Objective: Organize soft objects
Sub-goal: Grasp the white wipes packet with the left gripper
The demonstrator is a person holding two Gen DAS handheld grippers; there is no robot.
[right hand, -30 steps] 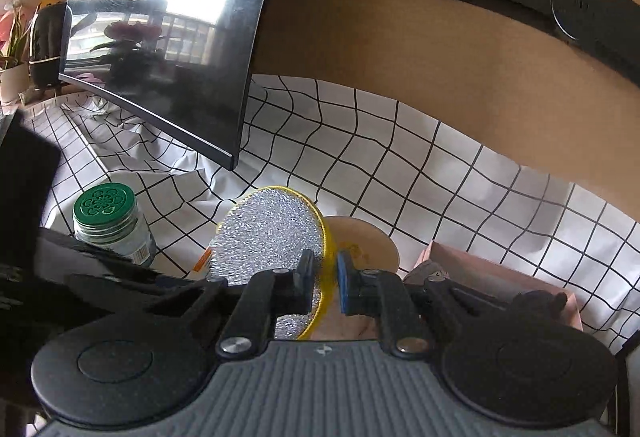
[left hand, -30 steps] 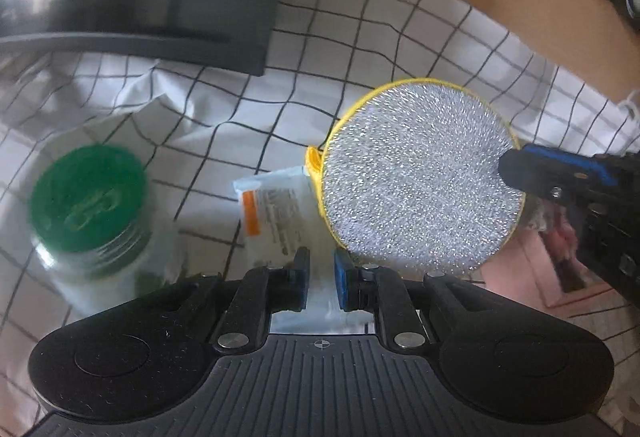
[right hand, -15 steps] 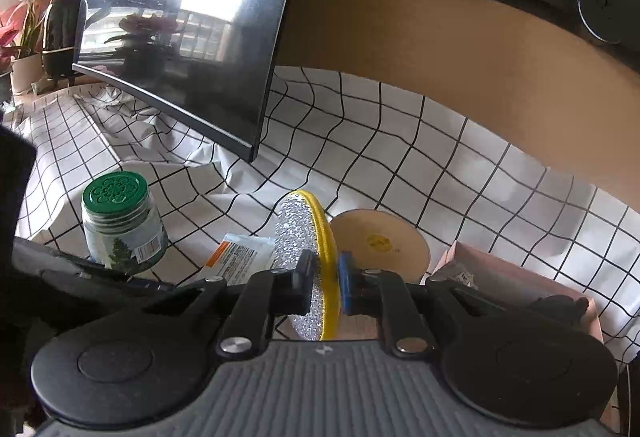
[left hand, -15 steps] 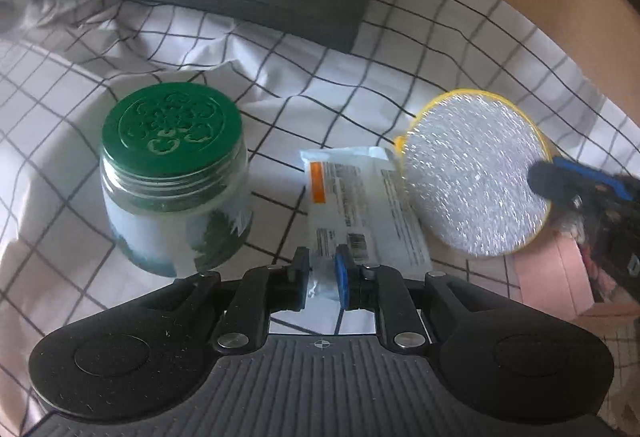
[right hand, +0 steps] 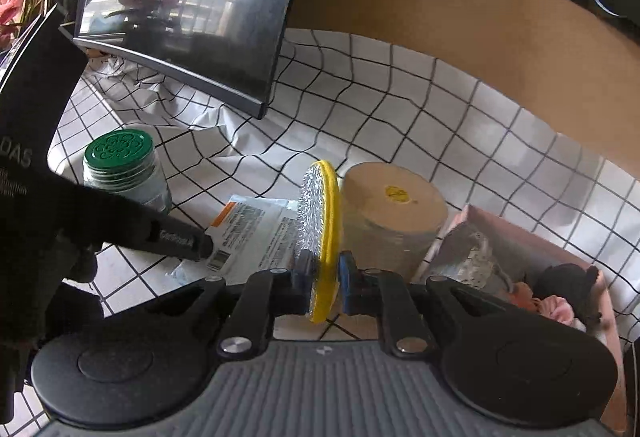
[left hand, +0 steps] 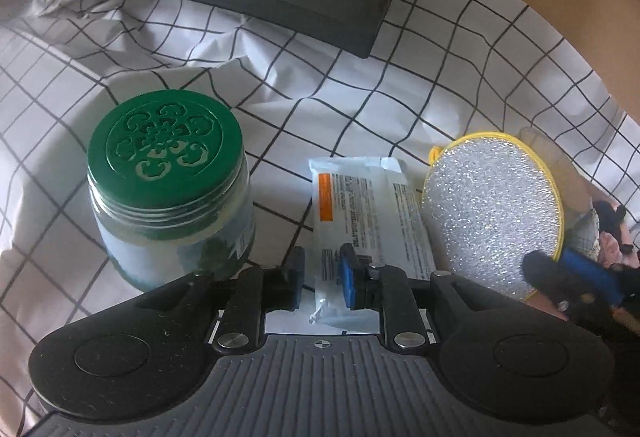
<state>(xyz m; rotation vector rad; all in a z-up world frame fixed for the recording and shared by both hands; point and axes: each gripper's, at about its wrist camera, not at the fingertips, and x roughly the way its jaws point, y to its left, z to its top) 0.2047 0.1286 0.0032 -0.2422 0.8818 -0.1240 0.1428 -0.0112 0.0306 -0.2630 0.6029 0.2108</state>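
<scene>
Scrubber pad (right hand: 320, 233): pinched on edge in the right gripper (right hand: 324, 277), lower than a second before.
Left gripper (left hand: 320, 279): jaws opening over the white packet (left hand: 368, 213), now swung beneath them; likely next pickup.
Pink box (right hand: 520, 237): beyond, holding soft items.
</scene>
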